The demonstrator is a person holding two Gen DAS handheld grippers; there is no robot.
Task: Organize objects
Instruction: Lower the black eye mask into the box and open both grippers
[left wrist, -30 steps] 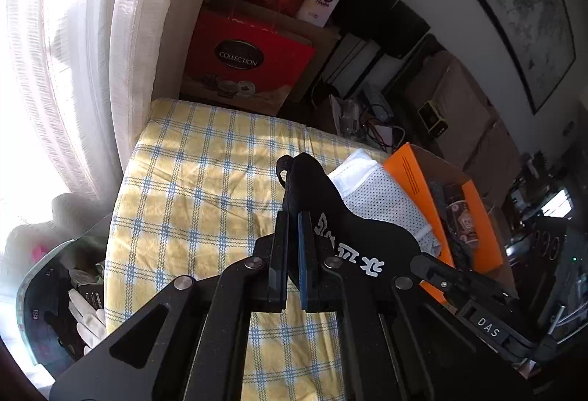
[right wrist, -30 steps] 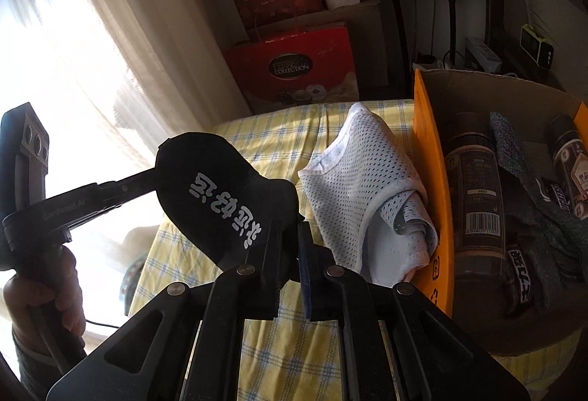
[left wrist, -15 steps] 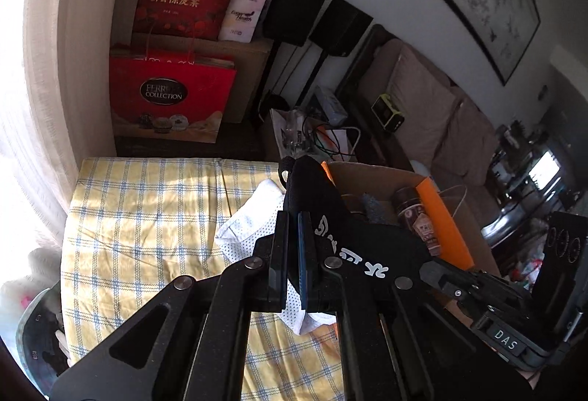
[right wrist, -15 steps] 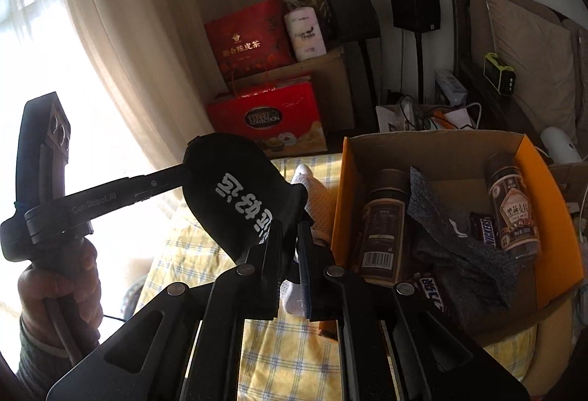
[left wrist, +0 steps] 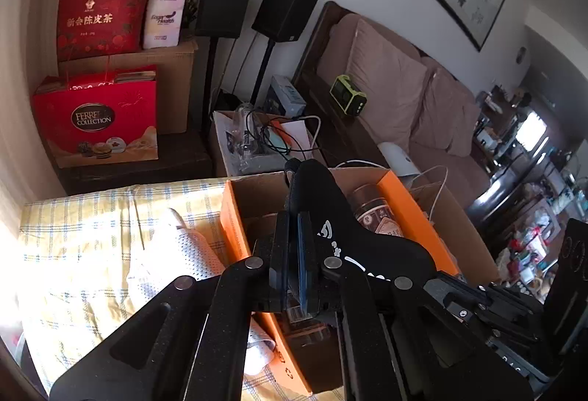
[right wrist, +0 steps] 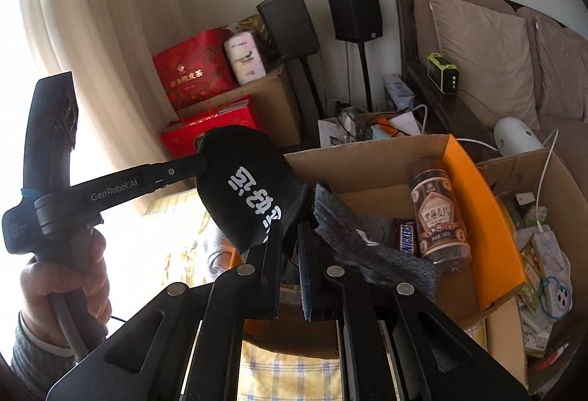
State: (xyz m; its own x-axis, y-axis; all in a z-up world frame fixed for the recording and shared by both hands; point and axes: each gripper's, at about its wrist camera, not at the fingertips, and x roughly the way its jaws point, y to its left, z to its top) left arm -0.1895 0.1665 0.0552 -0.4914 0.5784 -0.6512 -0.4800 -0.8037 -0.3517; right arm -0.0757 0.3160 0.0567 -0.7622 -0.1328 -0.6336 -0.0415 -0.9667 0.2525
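A black sock with white characters (left wrist: 341,235) is stretched between both grippers. My left gripper (left wrist: 294,235) is shut on one end; my right gripper (right wrist: 290,239) is shut on the other end (right wrist: 250,195). The sock hangs above the orange-walled cardboard box (left wrist: 231,228), which also shows in the right wrist view (right wrist: 474,195). The box holds a brown jar (right wrist: 439,213), a grey cloth (right wrist: 367,246) and a Snickers bar (right wrist: 406,235). A white mesh garment (left wrist: 176,254) lies on the yellow checked cloth (left wrist: 81,235) left of the box.
Red gift boxes (left wrist: 99,114), a cardboard carton (left wrist: 176,70) and two black speakers (left wrist: 224,4) stand behind the table. A brown sofa (left wrist: 404,89) is at the right. A second open carton with clutter (right wrist: 536,246) stands right of the orange box.
Both grippers have carried the sock to the right, from above the checked cloth and mesh garment to above the orange box. Both stay shut on it.
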